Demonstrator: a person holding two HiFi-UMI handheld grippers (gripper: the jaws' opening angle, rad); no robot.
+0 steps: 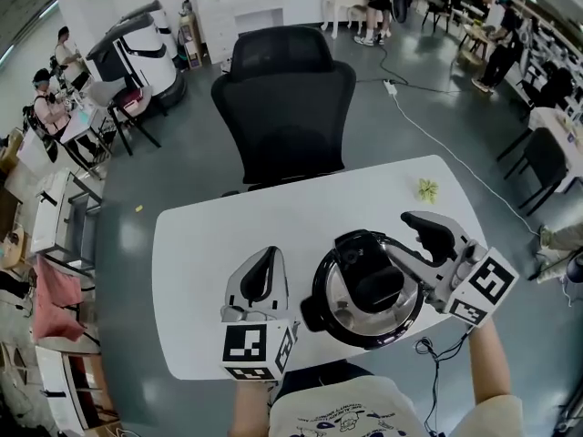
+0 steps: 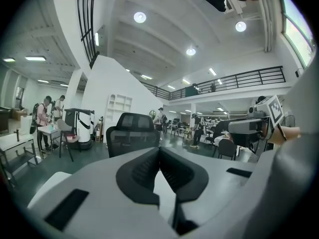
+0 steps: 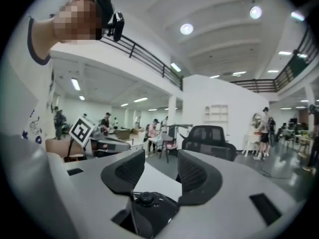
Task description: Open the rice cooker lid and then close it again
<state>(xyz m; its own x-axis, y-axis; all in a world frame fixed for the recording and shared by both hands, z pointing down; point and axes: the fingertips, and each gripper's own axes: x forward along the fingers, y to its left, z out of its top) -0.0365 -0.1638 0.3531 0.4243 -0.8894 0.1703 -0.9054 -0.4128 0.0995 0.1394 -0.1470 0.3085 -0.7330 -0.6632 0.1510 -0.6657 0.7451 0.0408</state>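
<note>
While both hand-held grippers hang over the white desk (image 1: 205, 271), I log the rice cooker (image 1: 339, 288) near the desk's front edge, sitting between the two of them in the head view. It shows a round black rim, a chrome ring inside that, and black parts at the centre. From this steep angle I cannot tell whether its lid stands up or lies shut. The left hand-held gripper (image 1: 264, 258) is just beside the cooker's left side, and I see no contact. In its own view the left hand-held gripper (image 2: 159, 153) has its jaws closed tip to tip with nothing between them, and it points roughly level toward the black office chair (image 2: 130, 133). The right hand-held gripper (image 1: 421, 228) lies across the cooker's right rim as seen from above, with its marker cube toward me. In its own view the right hand-held gripper (image 3: 159, 166) has its jaws apart, bare desk shows in the gap, and the pads press on nothing. Low at the jaw roots sits a black part with a small round knob (image 3: 146, 199); I cannot tell what it belongs to. A small yellow-green object (image 1: 427, 188) lies at the desk's far right, well apart from the cooker. The chair stands at the far side of the desk.
</note>
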